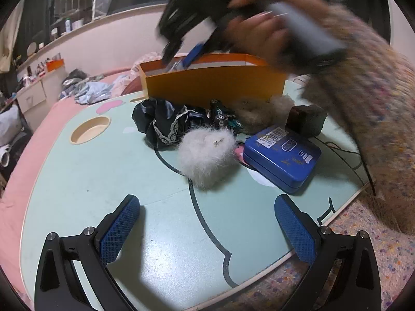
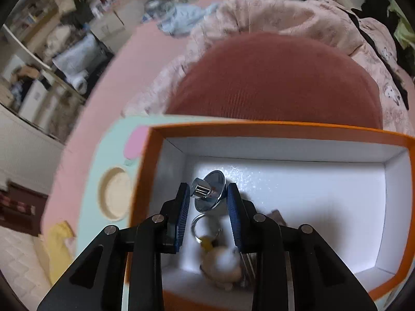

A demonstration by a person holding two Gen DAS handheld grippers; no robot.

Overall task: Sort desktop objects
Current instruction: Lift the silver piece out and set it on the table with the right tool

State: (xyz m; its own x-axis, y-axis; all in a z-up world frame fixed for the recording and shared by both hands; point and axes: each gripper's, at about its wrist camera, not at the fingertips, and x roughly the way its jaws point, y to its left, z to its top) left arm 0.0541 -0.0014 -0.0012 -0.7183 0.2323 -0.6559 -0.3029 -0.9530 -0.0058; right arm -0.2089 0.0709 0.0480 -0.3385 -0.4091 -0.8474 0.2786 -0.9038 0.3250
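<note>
In the left wrist view my left gripper [image 1: 207,207] is open and empty, low over the mint table [image 1: 103,181], in front of a white fluffy pom-pom [image 1: 207,153], a blue tin [image 1: 282,155], dark lace cloth [image 1: 163,124], batteries [image 1: 220,116], a tan fluffy piece [image 1: 256,111] and a dark block [image 1: 306,121]. The orange box [image 1: 212,83] stands behind them. My right gripper [image 1: 181,41], blurred, hangs over the box. In the right wrist view my right gripper [image 2: 206,191] is shut on a shiny metal disc with a knob [image 2: 208,190] above the box's white inside [image 2: 311,194]. A key ring with a plush charm [image 2: 220,261] lies below.
A round cup recess [image 1: 90,129] sits in the table's left part, also shown in the right wrist view [image 2: 116,194]. A red cushion [image 2: 280,77] and pink bedding [image 2: 298,13] lie behind the box. The person's sweater arm [image 1: 363,103] crosses the right side.
</note>
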